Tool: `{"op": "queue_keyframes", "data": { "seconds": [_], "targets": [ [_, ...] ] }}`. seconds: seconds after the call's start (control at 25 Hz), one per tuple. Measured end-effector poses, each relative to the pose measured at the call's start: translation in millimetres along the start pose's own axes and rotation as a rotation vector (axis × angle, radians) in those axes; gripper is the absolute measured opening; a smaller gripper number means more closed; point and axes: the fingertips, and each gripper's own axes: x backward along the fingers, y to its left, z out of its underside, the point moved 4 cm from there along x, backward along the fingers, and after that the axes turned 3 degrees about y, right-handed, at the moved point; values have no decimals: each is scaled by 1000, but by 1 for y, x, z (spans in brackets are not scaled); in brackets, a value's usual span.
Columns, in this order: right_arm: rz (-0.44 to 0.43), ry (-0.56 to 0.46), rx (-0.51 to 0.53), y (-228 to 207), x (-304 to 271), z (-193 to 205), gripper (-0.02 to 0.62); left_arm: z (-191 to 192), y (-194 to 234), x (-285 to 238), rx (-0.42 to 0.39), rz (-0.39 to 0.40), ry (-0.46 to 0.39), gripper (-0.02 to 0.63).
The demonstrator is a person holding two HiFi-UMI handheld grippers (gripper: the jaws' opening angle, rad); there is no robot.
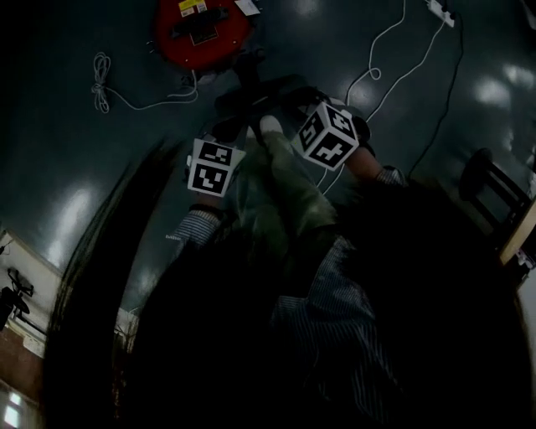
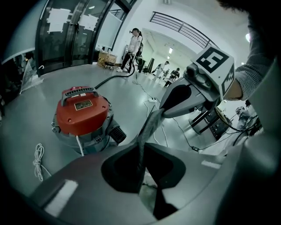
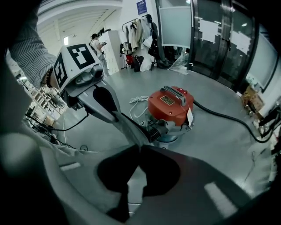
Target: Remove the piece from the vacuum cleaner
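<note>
The red vacuum cleaner stands on the grey floor ahead of me, its body showing a ribbed black port at the front. A grey-green fabric piece hangs stretched between both grippers, off the vacuum. My left gripper is shut on one edge of this fabric piece. My right gripper is shut on the other edge. The two grippers face each other closely, left and right. The vacuum is just beyond them.
A black hose runs from the vacuum across the floor. A coiled white cord lies left of it. White cable and a power strip lie at the far right. A dark chair stands right. People stand far off.
</note>
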Motion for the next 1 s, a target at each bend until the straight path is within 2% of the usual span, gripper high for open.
{"op": "queue_keyframes", "data": {
  "seconds": [0.16,0.32,0.4,0.72,0.84,1.0],
  "targets": [
    [-25,-20,-47,25,55,-3,21,-10,-38,45,5,18,2,38],
    [-96,-71,-120,57,117,-9,21,-17,-75,93,65,66,-21,38],
    [-102,-111,-136,65,145,-17,21,-29,-88,119,75,61,-35,38],
    [-8,-195,-152,91,235,-39,21,-62,-138,199,19,10,-96,38],
    [13,-242,-142,98,260,-44,21,-73,-149,223,-6,-9,-139,38],
    [35,-329,-149,99,289,-55,21,-94,-153,252,8,-35,-230,37]
  ]
}}
